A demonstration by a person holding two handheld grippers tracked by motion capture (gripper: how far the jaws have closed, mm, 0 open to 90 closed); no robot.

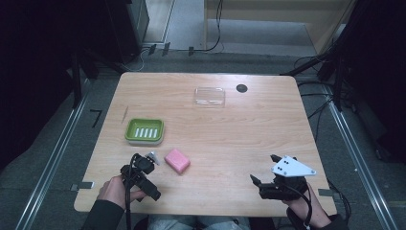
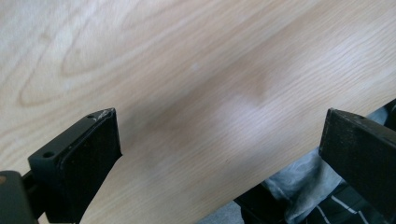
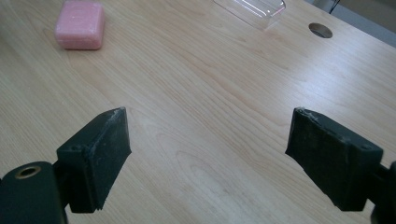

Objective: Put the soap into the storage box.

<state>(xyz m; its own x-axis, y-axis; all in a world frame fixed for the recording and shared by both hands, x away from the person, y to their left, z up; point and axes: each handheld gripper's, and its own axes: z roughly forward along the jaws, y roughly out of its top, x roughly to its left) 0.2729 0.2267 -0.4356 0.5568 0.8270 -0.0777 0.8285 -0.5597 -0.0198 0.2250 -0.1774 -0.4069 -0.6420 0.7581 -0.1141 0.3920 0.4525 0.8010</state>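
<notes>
1. Pink soap bar (image 1: 177, 160) lies flat on the wooden table (image 1: 230, 134), near the front edge and left of centre, with nothing gripping it. In the right gripper view it sits at the far upper left (image 3: 80, 24), well apart from that gripper's jaws.
2. At the far left of the high view, the left gripper (image 1: 143, 162) is held in the person's left hand (image 1: 115, 190) over the table's front left part, just left of the soap bar. Whether it touches the bar cannot be told.
3. Its jaws stand wide apart in the left gripper view (image 2: 219, 140), with bare wood between them and the table's edge showing at the lower right.
4. Behind the left gripper sits a green soap dish (image 1: 144, 131) with a white slotted insert, close to the soap bar but apart from it.
5. Farther back, past the table's middle, lies a clear plastic lid (image 1: 209, 97), and beside it on the right a round dark hole (image 1: 242, 88) in the tabletop.
6. At the right, the right gripper (image 1: 263, 168) is held in the right hand (image 1: 306, 206) near the front right corner, carrying its grey three-cornered plate on top.
7. Its jaws are spread wide and hold nothing (image 3: 208, 135); only bare tabletop lies between them.
</notes>
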